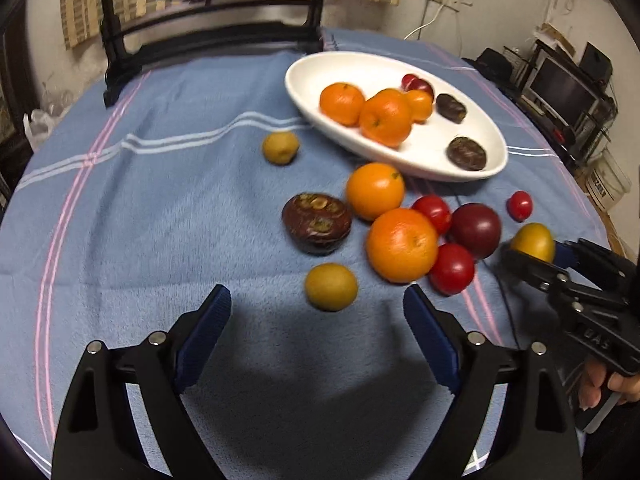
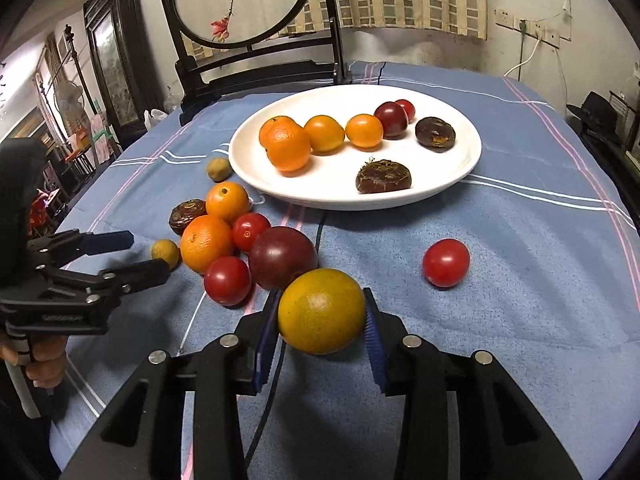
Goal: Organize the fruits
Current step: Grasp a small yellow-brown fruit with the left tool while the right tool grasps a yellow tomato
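Right jaws: closed on the yellow fruit (image 2: 321, 311), which is pinched across its widest girth by the blue pads (image 2: 374, 338); the right gripper (image 2: 320, 334) is seen at 6 o'clock in its own view.
Left jaws: held wide apart with nothing between them; the left gripper (image 1: 318, 306) is hovered over bare cloth (image 1: 160, 208), and a small tan fruit (image 1: 331, 287) is seen just past its tips at 12 o'clock.
Held fruit: judged light, firm and smooth-skinned; some roll in the pads is likely, so a hold at the equator is favoured and only moderate squeeze is called for.
Loose pile: two oranges (image 2: 206, 243), three red tomatoes (image 2: 227, 280), a plum (image 2: 283, 257) and a brown ridged fruit (image 2: 187, 215) are clustered at 10 o'clock of the held fruit, several touching; a lone tomato (image 2: 446, 262) is left at 2 o'clock, well apart.
Tomatoes: judged soft and thin-skinned, easily bruised; a gentle grip across the middle is advised.
Plate (image 2: 460, 184): set at 12 o'clock on the cloth, already loaded with oranges, a plum, a tomato and two brown fruits.
Progress: judged about half done.
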### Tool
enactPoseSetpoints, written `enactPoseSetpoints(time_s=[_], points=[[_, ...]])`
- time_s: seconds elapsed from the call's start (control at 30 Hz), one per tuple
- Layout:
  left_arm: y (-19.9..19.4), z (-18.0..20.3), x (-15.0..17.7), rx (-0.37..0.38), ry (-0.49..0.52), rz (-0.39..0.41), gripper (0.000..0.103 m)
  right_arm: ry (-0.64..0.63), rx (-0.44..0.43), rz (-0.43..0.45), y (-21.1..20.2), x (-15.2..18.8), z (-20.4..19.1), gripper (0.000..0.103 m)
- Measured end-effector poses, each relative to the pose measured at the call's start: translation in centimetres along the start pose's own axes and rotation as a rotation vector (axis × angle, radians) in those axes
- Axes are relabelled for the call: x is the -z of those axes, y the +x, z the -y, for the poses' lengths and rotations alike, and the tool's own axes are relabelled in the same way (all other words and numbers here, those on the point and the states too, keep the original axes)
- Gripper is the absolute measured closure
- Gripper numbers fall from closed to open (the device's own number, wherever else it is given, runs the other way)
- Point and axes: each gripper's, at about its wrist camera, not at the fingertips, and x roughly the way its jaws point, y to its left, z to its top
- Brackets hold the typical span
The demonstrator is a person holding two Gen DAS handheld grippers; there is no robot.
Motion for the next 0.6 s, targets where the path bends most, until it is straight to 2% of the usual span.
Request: enactPoseSetpoints(time_s=[0.13,0.27,0.33,0.37,0.4,0.6], points=[[1.0,0.2,0.1,-0.006,0.003,-0.02,0.032,-0.006,-0.002,0.006,-0.2,0.2,-0.1,0.063],[1.3,0.5,0.0,-0.06,0.009,0.019,0.044,-0.006,0.004,0.003,0.0,0.1,-0.1,0.063],[1.4,0.8,0.1,-0.091,0.036,0.04,0.06,-0.008,0.004,0.001,0.0,0.1,-0.1,0.063],[1.3,1.0,0.1,-0.086,0.047,0.044,0.064,-0.007,0.004,0.001,0.0,0.2,-0.1,0.063],[1.3,1.2,0.1,-0.07,0.06,0.049,0.074,-0.006,0.005,0.002,0.0,0.2,-0.1,0.063],[0.4,1.2,-0.2,-0.03,0.037,0.073,0.075,0.02,0.005,0.012,-0.1,0.1,0.2,0.063]])
